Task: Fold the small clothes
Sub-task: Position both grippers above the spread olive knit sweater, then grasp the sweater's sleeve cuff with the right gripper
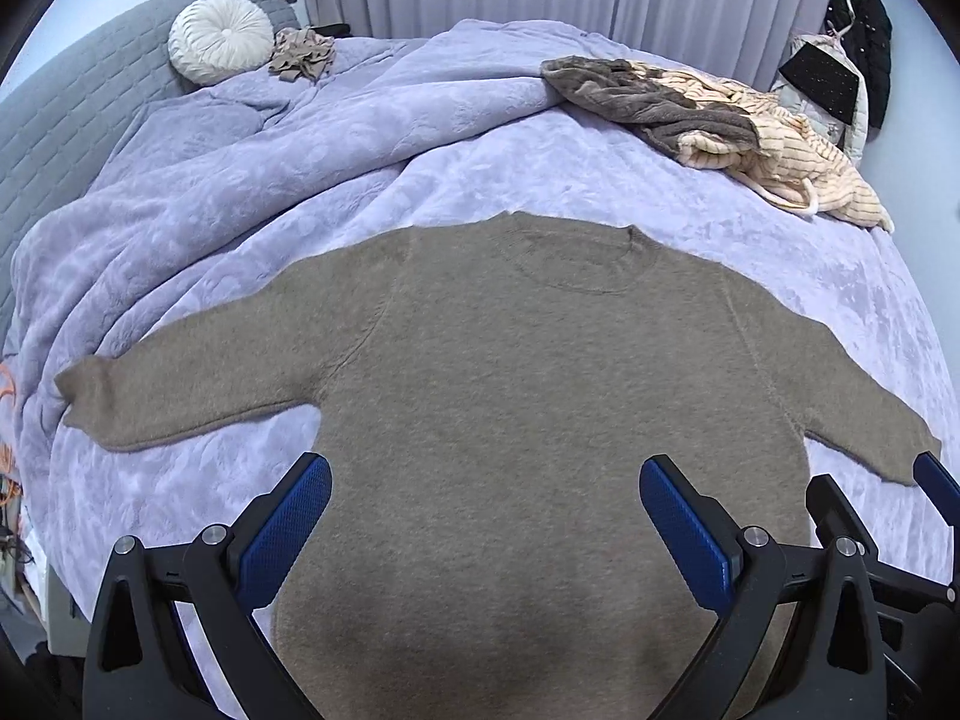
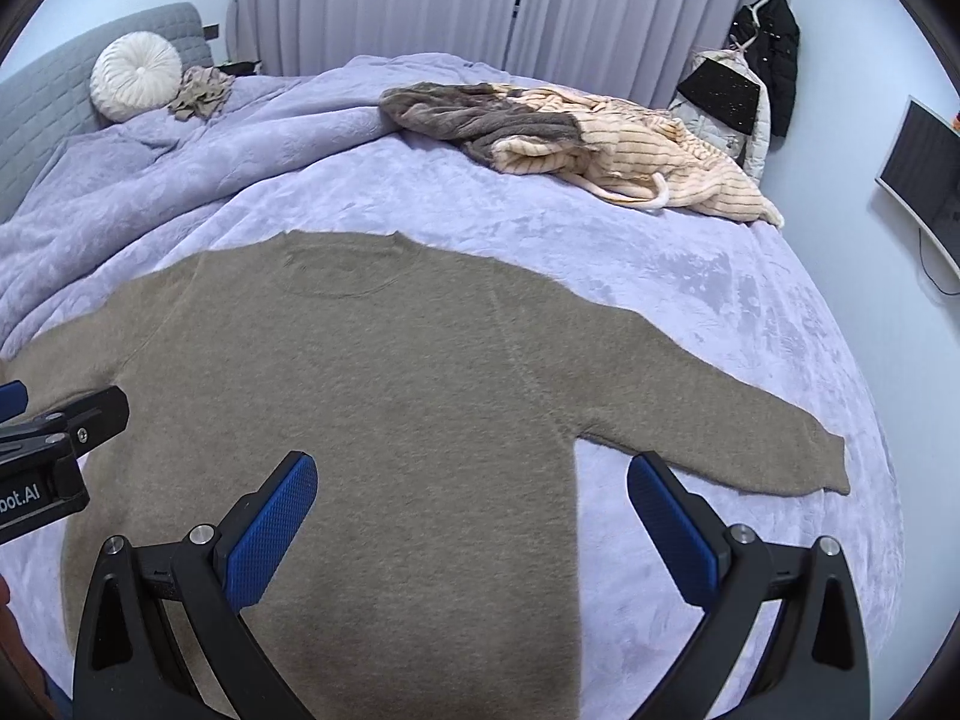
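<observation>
A taupe knit sweater (image 1: 510,372) lies flat on the lavender bedspread (image 1: 690,204), collar away from me and both sleeves spread sideways. My left gripper (image 1: 485,468) hovers open over the sweater's lower body, nothing between its blue pads. In the right wrist view the same sweater (image 2: 372,384) fills the middle, its right sleeve (image 2: 738,426) reaching toward the bed's edge. My right gripper (image 2: 471,468) is open above the sweater's right side seam, empty. The left gripper's black body shows at that view's left edge.
A heap of grey and cream striped clothes (image 2: 570,132) lies at the far right of the bed. A round white cushion (image 1: 219,39) and a small beige garment (image 1: 303,54) sit near the grey headboard. Coats (image 2: 768,48) hang by the curtain; a monitor (image 2: 924,168) stands on the right.
</observation>
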### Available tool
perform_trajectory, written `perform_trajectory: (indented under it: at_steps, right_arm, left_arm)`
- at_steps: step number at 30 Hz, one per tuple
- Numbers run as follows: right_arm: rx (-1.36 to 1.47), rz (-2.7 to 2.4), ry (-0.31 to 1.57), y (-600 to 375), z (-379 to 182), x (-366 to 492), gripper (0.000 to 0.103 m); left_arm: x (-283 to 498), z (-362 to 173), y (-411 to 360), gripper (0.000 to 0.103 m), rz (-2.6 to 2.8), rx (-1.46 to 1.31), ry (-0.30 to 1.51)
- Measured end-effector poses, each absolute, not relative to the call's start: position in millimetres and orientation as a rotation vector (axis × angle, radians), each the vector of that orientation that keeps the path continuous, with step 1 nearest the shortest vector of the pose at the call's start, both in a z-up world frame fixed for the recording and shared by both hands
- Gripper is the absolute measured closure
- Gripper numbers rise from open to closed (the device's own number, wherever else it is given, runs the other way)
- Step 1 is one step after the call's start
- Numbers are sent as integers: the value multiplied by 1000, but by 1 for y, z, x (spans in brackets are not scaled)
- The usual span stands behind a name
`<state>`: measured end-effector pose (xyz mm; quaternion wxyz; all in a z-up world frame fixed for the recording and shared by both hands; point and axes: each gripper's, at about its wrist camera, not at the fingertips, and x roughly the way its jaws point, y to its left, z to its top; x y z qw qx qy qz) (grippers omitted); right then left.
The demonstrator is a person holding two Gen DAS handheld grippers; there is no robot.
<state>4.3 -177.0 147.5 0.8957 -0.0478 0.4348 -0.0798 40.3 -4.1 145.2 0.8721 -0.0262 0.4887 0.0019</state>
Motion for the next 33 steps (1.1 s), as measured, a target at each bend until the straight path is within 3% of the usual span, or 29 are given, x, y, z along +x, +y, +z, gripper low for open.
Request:
perform_trajectory:
  at_steps: [17, 33]
  right_arm:
    - [42, -308, 898, -298, 146, 9, 0]
    - [141, -470, 933, -425, 116, 1, 0]
  left_arm:
    - [66, 142, -124, 0, -78, 83, 1042]
    - [90, 107, -242, 0, -155, 223, 1080]
